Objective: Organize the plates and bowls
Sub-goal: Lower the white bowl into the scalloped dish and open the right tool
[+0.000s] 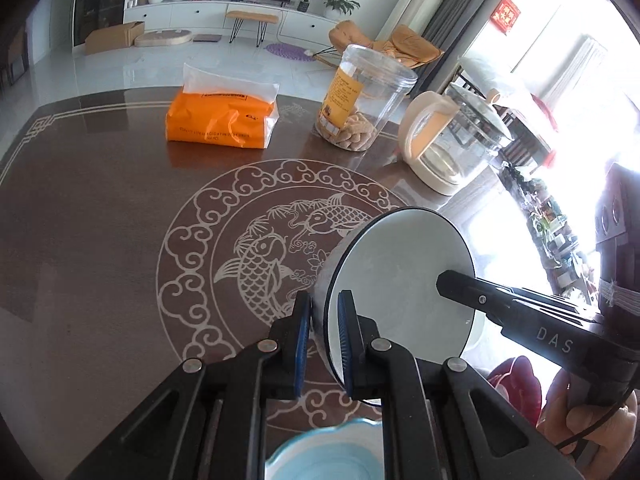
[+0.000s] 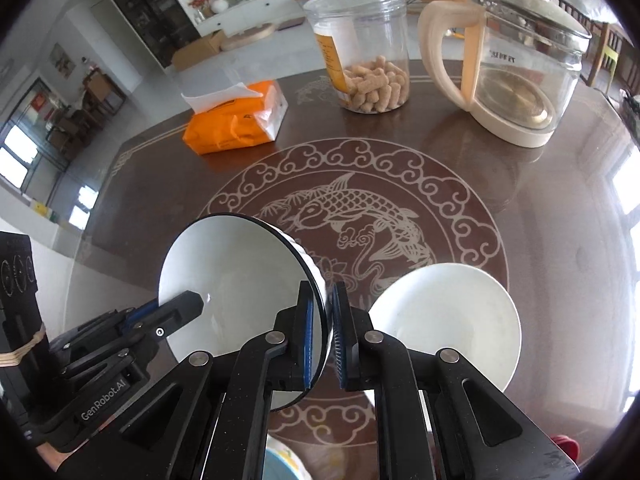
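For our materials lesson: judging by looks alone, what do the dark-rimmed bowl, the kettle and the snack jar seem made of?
Dark-rimmed bowl: probably glazed ceramic, with a glossy white inside.
Kettle: seemingly clear glass body and lid, cream plastic-looking handle and base.
Snack jar: likely clear plastic; snacks show through its wall.

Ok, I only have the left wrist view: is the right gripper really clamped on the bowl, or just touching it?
Observer: Clamped. The right gripper has one finger inside the bowl and one outside, pinching the rim.
Operator: Anything on the table past the bowl?
Observer: A white plate lies on the table, just right of the bowl.
Operator: Is the kettle filled?
Observer: The kettle looks empty; its metal base shows through the glass.
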A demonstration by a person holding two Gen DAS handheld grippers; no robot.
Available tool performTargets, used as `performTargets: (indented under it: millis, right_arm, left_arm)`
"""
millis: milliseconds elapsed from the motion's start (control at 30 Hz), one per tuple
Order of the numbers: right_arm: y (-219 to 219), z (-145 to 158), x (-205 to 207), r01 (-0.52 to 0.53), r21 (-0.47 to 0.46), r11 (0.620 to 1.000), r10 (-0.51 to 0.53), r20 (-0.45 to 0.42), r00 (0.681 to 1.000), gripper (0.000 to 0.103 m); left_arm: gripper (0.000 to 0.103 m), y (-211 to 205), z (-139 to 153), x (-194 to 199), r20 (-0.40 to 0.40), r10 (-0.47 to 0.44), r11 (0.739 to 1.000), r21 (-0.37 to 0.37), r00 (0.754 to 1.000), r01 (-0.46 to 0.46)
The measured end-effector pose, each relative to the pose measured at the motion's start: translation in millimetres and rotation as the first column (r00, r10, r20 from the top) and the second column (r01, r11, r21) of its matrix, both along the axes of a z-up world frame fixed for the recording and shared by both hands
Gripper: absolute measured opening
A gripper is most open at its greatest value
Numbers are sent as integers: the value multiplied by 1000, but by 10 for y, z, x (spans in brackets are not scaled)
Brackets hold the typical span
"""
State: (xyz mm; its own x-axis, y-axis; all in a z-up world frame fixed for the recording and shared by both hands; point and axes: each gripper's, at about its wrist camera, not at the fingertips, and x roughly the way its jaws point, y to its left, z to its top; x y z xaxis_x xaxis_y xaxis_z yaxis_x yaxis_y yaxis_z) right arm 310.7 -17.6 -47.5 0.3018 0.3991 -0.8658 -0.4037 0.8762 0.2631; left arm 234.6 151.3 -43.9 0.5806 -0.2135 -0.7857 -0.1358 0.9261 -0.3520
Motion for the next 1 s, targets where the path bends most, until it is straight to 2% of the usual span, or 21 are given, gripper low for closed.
performTargets:
  millis: [100, 200, 333, 433, 733, 1000]
  right_arm:
    - [-87, 171, -372, -4, 20, 1000, 4, 3, 1000, 12]
    - [-173, 209, -778, 2, 29, 1000, -2, -20, 1000, 12]
    - [-247, 54, -1217, 26, 40, 999, -23, -82, 996, 12]
    - [-289, -155, -1406, 52, 42, 998, -46, -132, 990, 12]
    - [-359, -539, -1555, 96, 16, 995, -91, -192, 977, 12]
    - [-371, -608, -1465, 107, 20, 994, -101, -203, 974, 12]
  left_arm:
    - [13, -69, 195, -341, 29, -27, 999, 21, 999, 27]
    - [13, -136, 264, -696, 46, -57, 997, 46, 997, 54]
    - [13, -243, 203, -1054, 43, -78, 993, 95, 996, 73]
    - [13, -287, 49, -1159, 14, -81, 992, 102, 997, 79]
    - [13, -335, -485, -1241, -94, -78, 993, 85, 992, 86]
    - [13, -347, -607, -1196, -113, -86, 991, 93, 990, 96]
